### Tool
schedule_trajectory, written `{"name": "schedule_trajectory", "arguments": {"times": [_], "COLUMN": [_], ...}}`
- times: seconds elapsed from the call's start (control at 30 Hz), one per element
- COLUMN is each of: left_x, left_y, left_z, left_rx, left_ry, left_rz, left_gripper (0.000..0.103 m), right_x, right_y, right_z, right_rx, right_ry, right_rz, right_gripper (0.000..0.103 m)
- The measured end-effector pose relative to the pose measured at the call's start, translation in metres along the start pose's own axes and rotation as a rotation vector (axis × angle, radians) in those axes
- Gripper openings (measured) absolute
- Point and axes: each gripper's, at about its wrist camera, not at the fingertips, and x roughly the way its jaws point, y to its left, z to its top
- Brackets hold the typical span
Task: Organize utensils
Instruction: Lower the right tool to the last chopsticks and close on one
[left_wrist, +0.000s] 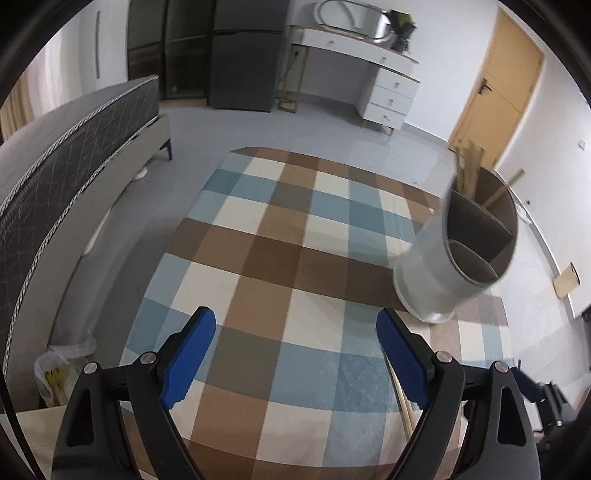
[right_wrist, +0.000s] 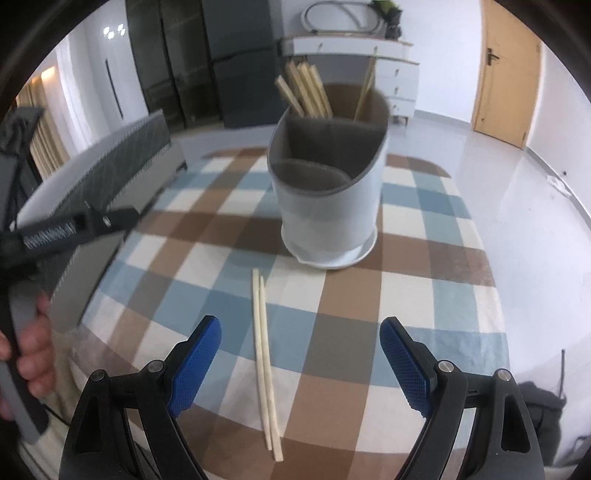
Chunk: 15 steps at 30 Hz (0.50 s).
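A white utensil holder (right_wrist: 328, 206) with a grey divided inside stands on the checked tablecloth (right_wrist: 424, 295); several wooden chopsticks (right_wrist: 306, 92) stick out of its back compartment. Two pale chopsticks (right_wrist: 264, 354) lie side by side on the cloth in front of it, between the open fingers of my right gripper (right_wrist: 301, 332), which hovers above them with nothing held. In the left wrist view the holder (left_wrist: 454, 258) is at the right, and my left gripper (left_wrist: 295, 321) stands open over bare cloth. The ends of the lying chopsticks (left_wrist: 404, 410) show behind its right finger (left_wrist: 400, 354).
The other gripper's black body (right_wrist: 70, 229) and a hand (right_wrist: 33, 354) come in from the left in the right wrist view. A grey bed (left_wrist: 74, 155) stands left of the table, a white dresser (left_wrist: 384, 85) and a wooden door (left_wrist: 495, 96) behind.
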Motion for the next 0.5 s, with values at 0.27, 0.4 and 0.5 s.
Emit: {"name": "schedule_trajectory", "arguments": {"times": [0.27, 0.4, 0.5], "left_x": [0.010, 0.016, 0.021], "left_y": [0.021, 0.028, 0.031], "left_z": [0.006, 0.006, 0.005], "left_rx": [-0.096, -0.117, -0.125], "left_ry": [0.046, 0.067, 0.083], "left_rz": [0.021, 0.032, 0.046], "left_gripper": [0.086, 0.086, 0.086], "right_x": [0.066, 0.091, 0.098], "right_y": [0.014, 0.017, 0.016], "right_z": [0.028, 0.030, 0.029], "right_rx": [-0.099, -0.132, -0.124], "right_ry": [0.126, 0.175, 0.189], "right_rz": [0.033, 0.043, 0.057], "right_gripper": [0.067, 0.052, 0.051]}}
